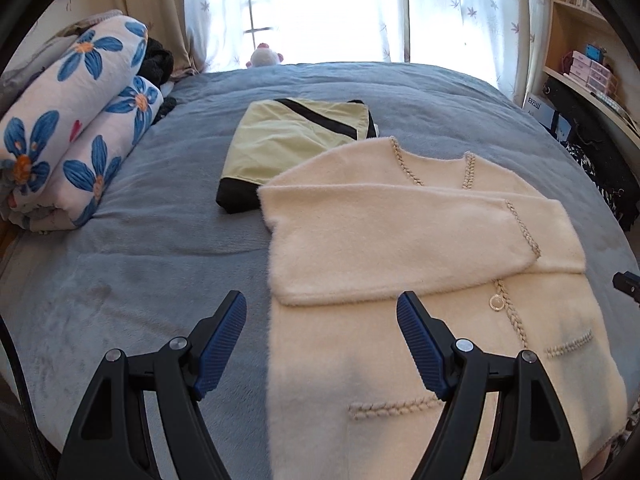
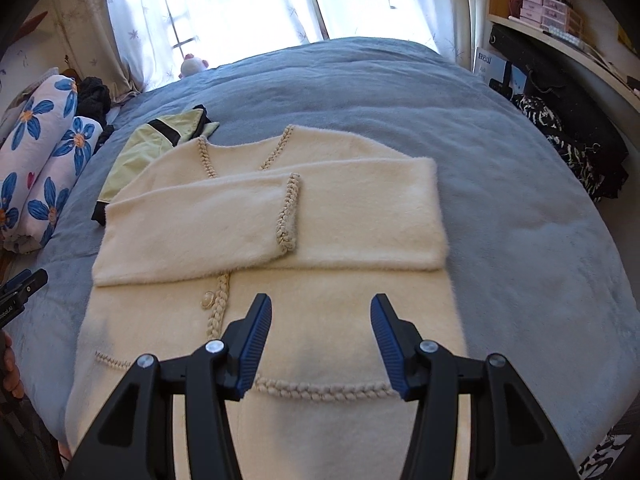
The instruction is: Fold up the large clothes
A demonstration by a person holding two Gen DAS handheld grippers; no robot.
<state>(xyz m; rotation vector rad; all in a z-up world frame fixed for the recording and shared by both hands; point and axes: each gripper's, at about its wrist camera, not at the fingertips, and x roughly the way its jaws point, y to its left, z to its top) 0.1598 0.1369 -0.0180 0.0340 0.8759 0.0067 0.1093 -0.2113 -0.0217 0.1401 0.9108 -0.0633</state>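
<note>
The cream cardigan (image 2: 256,264) lies flat on the blue-grey bed (image 2: 540,240), front up, with both sleeves already folded across its chest so that one cuff overlaps the other sleeve near the middle. That part of the fold looks done; the body is not yet folded, and the long lower half with its braided pocket trims reaches down toward the cameras, so bringing the hem up to the collar likely remains. A yellow-green folded garment (image 1: 288,140) lies just beyond the cardigan's collar, partly tucked under it, and appears finished. The left tool (image 1: 322,312) hangs above the cardigan's left edge with its jaws wide and nothing between them. The right tool (image 2: 322,316) hovers over the lower middle of the cardigan, jaws moderately apart and likewise empty.
</note>
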